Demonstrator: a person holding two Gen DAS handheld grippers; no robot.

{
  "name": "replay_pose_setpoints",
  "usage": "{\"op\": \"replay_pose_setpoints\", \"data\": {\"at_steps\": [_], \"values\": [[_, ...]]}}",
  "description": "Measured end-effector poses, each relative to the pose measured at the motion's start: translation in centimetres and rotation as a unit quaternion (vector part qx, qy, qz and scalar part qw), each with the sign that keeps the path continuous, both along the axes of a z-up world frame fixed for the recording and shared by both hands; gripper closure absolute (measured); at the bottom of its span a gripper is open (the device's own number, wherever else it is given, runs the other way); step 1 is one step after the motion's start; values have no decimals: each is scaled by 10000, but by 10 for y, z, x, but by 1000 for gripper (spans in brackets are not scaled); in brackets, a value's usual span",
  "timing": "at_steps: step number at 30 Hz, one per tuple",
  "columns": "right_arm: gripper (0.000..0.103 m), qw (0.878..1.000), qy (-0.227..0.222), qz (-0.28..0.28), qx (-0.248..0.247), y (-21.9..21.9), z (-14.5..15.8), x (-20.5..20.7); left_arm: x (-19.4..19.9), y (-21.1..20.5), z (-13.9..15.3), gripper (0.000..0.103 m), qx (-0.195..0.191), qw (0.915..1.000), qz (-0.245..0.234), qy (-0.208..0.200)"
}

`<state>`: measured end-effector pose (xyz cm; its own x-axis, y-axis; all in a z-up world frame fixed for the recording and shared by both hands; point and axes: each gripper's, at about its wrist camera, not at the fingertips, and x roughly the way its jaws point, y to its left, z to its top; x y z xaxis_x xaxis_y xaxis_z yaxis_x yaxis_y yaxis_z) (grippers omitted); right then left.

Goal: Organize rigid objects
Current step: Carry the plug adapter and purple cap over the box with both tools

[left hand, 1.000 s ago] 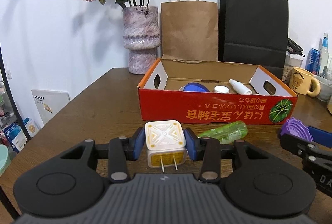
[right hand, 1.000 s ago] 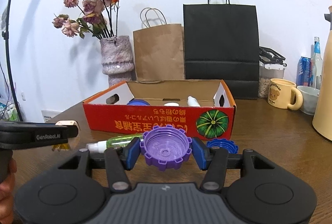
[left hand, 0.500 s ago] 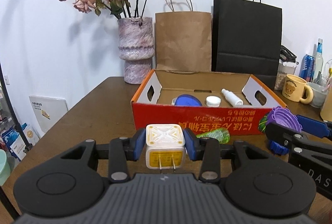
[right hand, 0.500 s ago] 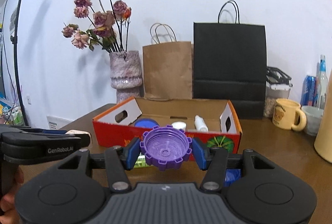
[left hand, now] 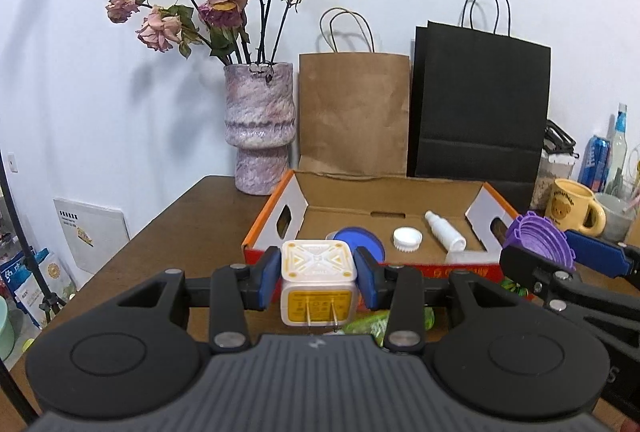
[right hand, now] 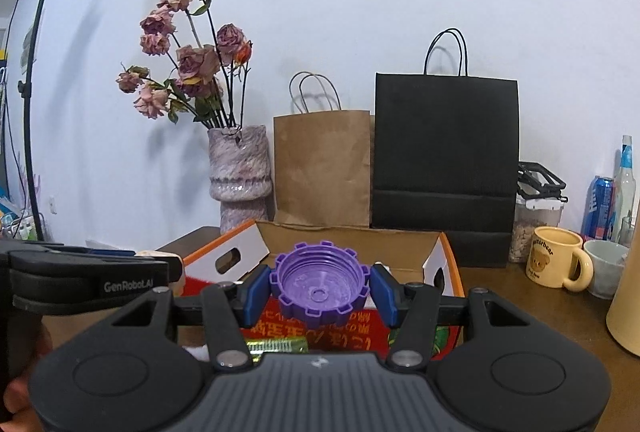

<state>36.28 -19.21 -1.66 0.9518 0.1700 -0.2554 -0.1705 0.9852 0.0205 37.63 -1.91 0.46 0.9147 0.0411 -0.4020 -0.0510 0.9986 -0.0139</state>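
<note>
The left gripper (left hand: 319,274) is clenched on a white cube-shaped plug adapter (left hand: 318,274), its blue pads pressing the two opposite side faces, at 9 and 3 o'clock of the cube. The yellow-labelled face with the two metal prongs points back toward the camera, and the patterned top faces up. It hangs in the air just short of the near wall of the red cardboard box (left hand: 400,268). I judge the adapter hard, light and smooth-sided: flat faces suit the pads well, but the glossy plastic could slip if the squeeze eases, and the prongs are the part to keep clear of the box wall.

The right gripper (right hand: 319,290) is grasping a purple notched bottle cap (right hand: 319,286), hollow side up, pads set on its ribbed rim at 9 and 3 o'clock. The cap looks stiff and very light; the notches give the pads purchase, so across the rim is the sensible hold. It hovers at the near wall of the same box.

Inside the box, in the left wrist view, a blue lid (left hand: 358,238) lies at about 10 o'clock of the floor, a white cap (left hand: 407,238) near the middle and a small white bottle (left hand: 444,232) toward 2 o'clock. A green bottle (left hand: 372,324) lies on the wooden table (left hand: 188,228) in front of the box. Behind, at 12 o'clock, stand a vase of dried roses (left hand: 259,128), a brown paper bag (left hand: 354,112) and a black paper bag (left hand: 478,104); a yellow mug (left hand: 574,206) sits at 3 o'clock.
</note>
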Motion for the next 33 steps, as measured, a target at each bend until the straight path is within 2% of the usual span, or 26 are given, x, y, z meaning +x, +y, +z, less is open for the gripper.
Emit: {"op": "replay_pose_setpoints", "data": {"at_steps": [14,33], "values": [[50,9997,-177,-140,37,-5,2,42,44,-9,4,62,-154,9998,90,-131],[50,9999,-13,37,113,-18,-2,107,108,-18,-7,62,-100,9998,138,-39]]}}
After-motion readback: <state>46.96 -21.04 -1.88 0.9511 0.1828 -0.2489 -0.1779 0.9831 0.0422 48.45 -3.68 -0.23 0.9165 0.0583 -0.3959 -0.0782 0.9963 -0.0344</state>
